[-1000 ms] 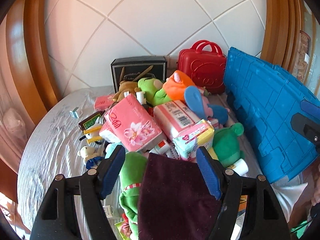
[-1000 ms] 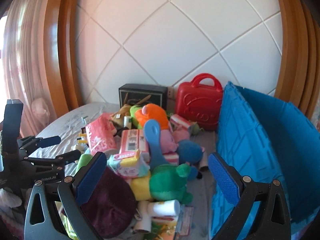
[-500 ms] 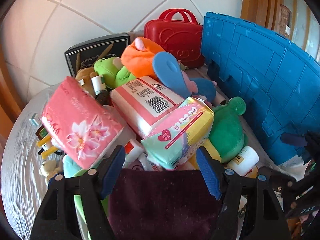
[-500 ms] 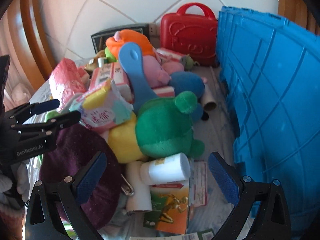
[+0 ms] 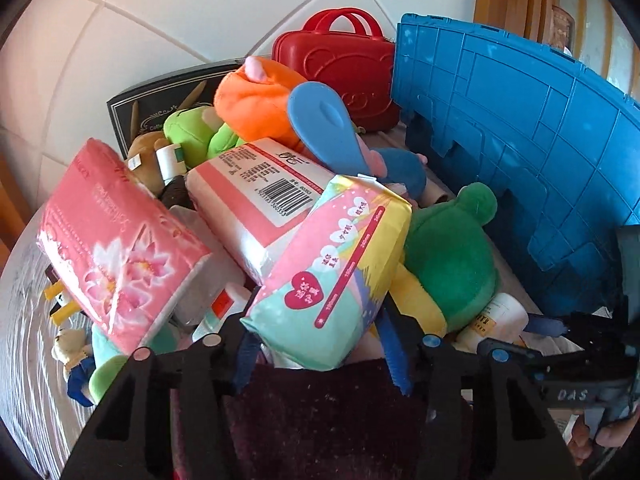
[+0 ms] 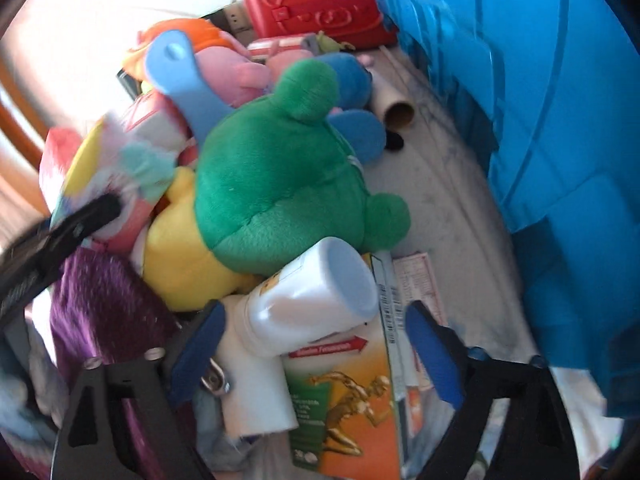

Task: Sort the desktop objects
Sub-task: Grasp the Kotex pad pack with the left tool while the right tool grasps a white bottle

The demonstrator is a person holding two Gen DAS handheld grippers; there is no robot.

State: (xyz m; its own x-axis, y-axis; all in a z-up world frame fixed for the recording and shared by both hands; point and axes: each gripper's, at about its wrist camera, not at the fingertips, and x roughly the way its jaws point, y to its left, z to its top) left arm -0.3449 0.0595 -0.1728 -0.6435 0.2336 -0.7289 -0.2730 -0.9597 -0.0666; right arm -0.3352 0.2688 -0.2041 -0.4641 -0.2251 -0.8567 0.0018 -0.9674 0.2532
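Observation:
A heap of toys and packs lies on the grey table (image 5: 24,344). My left gripper (image 5: 319,354) is low over a purple cloth (image 5: 320,420), and its jaws are closing on the lower end of a pastel pack (image 5: 332,272), with both blue pads against its sides. One of its black fingers (image 6: 80,220) shows blurred in the right wrist view. My right gripper (image 6: 316,348) points down at a white bottle (image 6: 312,304) that lies between its closing jaws. The pads stand apart from the bottle. A green plush (image 6: 280,180) lies just behind the bottle.
A blue crate (image 5: 520,140) stands along the right, a red case (image 5: 340,56) and black box (image 5: 160,108) at the back. A pink tissue pack (image 5: 116,240), a barcode pack (image 5: 256,192), a blue scoop (image 5: 324,120) and an orange plush (image 5: 256,96) crowd the heap. An orange-green box (image 6: 344,400) lies under the bottle.
Both grippers have dropped toward the heap and narrowed their jaws. The left now has the pastel pack between its pads; the right has come down around the white bottle.

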